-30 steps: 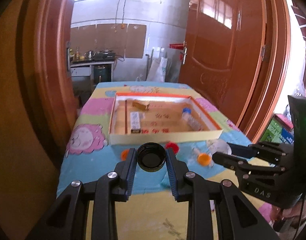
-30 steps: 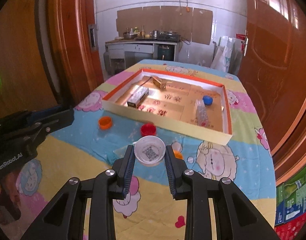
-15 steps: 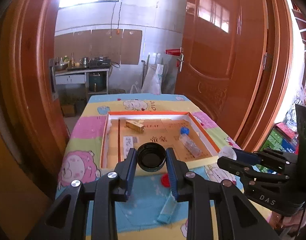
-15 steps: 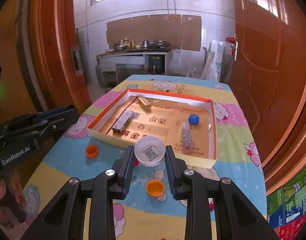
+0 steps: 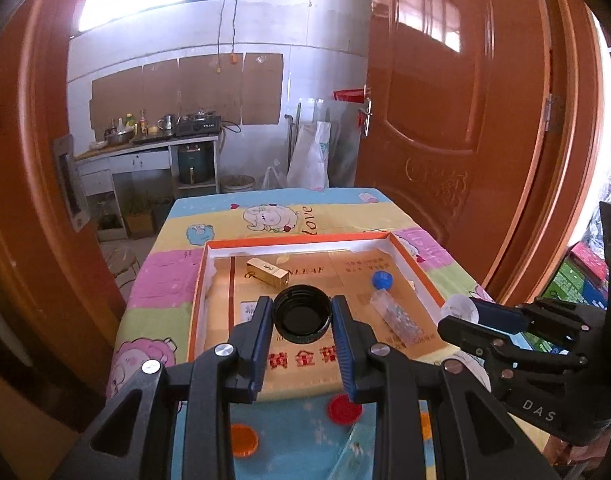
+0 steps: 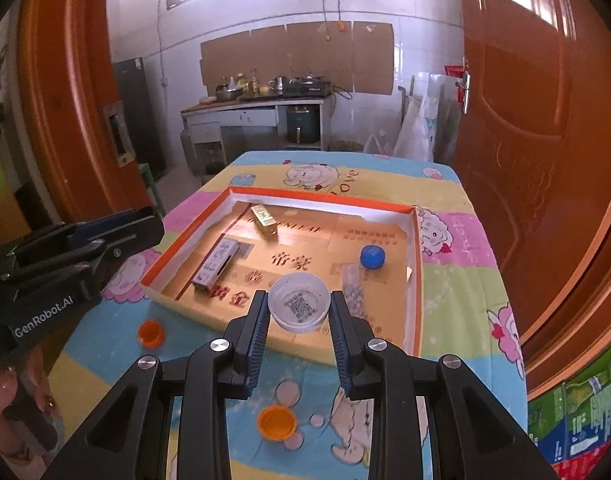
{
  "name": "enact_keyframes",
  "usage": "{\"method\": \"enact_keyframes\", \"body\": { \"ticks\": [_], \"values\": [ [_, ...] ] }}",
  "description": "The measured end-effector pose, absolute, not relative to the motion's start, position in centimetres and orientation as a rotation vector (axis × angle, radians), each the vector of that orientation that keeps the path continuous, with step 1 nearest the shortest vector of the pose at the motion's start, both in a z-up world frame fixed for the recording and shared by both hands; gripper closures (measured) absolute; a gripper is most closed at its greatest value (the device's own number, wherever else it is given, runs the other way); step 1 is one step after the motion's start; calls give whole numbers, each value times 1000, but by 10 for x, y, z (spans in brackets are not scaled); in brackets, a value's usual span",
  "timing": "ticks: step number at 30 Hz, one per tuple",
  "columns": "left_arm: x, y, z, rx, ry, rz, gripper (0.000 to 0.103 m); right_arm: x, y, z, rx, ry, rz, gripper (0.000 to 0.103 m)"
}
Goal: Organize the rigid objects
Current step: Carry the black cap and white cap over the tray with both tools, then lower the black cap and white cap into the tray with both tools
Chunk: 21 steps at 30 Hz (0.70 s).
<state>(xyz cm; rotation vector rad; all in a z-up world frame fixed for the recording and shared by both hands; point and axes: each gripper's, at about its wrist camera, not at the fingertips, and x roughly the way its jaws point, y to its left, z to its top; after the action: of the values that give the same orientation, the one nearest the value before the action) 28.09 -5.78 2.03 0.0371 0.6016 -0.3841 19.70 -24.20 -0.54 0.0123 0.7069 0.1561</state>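
Since the earlier frames both tools have carried their caps forward from above the near part of the tabletop to above the near wall of the box, and the loose caps that lay ahead of them now show beneath the fingers. The left tool point(image 5: 302, 318) is clamped on a black cap point(image 5: 302, 315), open side up, its blue pads pressing the cap's rim from both sides; the cap hangs above the front of the box floor. The right tool point(image 6: 298, 312) grips a white cap point(image 6: 298, 307) the same way, a printed square code showing inside it, also held over the near part of the box. The shallow orange-rimmed box point(image 5: 197, 292) sits on the tabletop point(image 6: 465, 304), which is covered by a cartoon-print cloth. Inside the box lie a gold rectangular block point(image 5: 266, 272) toward the far side, a small printed carton point(image 6: 216, 266) by the left wall, a blue cap point(image 6: 372, 257) and just beside it a clear tube point(image 6: 352, 289) lying flat. On the cloth outside the box are a red cap point(image 5: 344, 410) and an orange cap point(image 5: 242, 440) below the left tool, and another orange cap point(image 6: 276, 422) beneath the right tool. Brown doors stand on both sides, with a kitchen counter beyond.
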Motion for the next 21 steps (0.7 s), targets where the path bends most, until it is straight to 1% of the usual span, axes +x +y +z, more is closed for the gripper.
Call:
{"method": "enact_keyframes", "body": {
  "ticks": [7, 14, 21],
  "values": [
    [317, -74, 4, 22, 663, -380, 73, 235, -256, -12, 40, 734, 142, 73],
    [347, -95, -18, 39, 739, -378, 73, 276, -270, -29, 66, 790, 108, 73],
    [374, -96, -43, 48, 804, -344, 73, 300, -262, -45, 52, 837, 150, 73]
  ]
}}
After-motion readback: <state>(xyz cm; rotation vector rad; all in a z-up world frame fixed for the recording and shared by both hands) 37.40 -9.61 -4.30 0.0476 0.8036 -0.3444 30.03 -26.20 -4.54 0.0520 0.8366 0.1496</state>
